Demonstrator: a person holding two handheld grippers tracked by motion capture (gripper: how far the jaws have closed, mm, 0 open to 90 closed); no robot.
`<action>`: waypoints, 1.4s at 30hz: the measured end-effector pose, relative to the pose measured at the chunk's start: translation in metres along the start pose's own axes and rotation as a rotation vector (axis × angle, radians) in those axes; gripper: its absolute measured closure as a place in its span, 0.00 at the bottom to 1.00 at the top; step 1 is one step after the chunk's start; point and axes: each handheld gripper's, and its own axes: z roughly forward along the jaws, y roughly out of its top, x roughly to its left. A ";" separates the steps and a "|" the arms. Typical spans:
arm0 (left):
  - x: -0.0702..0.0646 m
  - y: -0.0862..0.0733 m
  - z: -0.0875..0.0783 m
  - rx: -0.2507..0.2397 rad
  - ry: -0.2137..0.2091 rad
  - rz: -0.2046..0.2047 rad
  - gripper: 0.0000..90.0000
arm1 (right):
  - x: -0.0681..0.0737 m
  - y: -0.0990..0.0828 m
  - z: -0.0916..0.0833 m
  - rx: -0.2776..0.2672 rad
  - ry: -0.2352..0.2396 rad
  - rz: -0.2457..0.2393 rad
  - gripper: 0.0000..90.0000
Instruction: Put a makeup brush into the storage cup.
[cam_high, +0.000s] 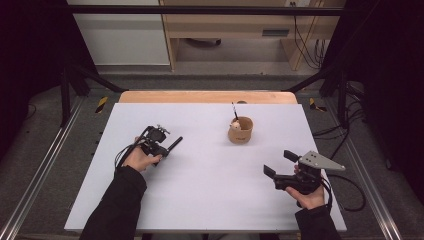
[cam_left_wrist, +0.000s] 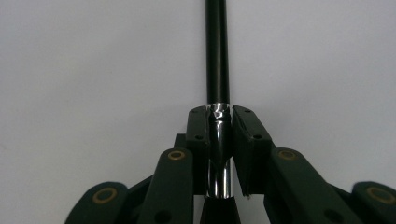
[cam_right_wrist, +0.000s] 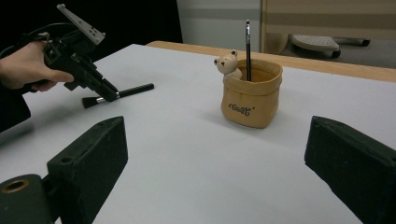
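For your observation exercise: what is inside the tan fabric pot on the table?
Standing in the tan fabric pot are a thin black brush and a small bear figure. The pot's wall hides their lower parts and whatever lies at the bottom.

Grippers: you hold two, the left gripper (cam_high: 172, 145) and the right gripper (cam_high: 280, 163).
Hands: two of yours, one on each gripper.
Brushes: you have two; one black brush (cam_right_wrist: 119, 94) lies on the table at your left gripper, one thin brush (cam_right_wrist: 248, 49) stands upright in the pouch.
Pouches: one tan fabric pouch (cam_right_wrist: 254, 100).
Bear figures: one small bear (cam_right_wrist: 228, 65), peeking over the pouch's rim.
Tables: one white-topped table (cam_high: 200, 195).
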 end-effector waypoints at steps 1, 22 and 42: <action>0.000 0.000 0.000 0.001 -0.001 0.004 0.85 | 0.000 0.000 0.000 0.001 0.002 -0.002 0.07; -0.004 0.018 0.000 0.062 -0.002 0.069 0.80 | 0.000 0.000 -0.001 0.002 0.005 0.001 0.07; -0.006 0.018 0.003 0.115 -0.013 0.065 0.87 | -0.001 0.001 0.000 0.006 0.005 -0.001 0.07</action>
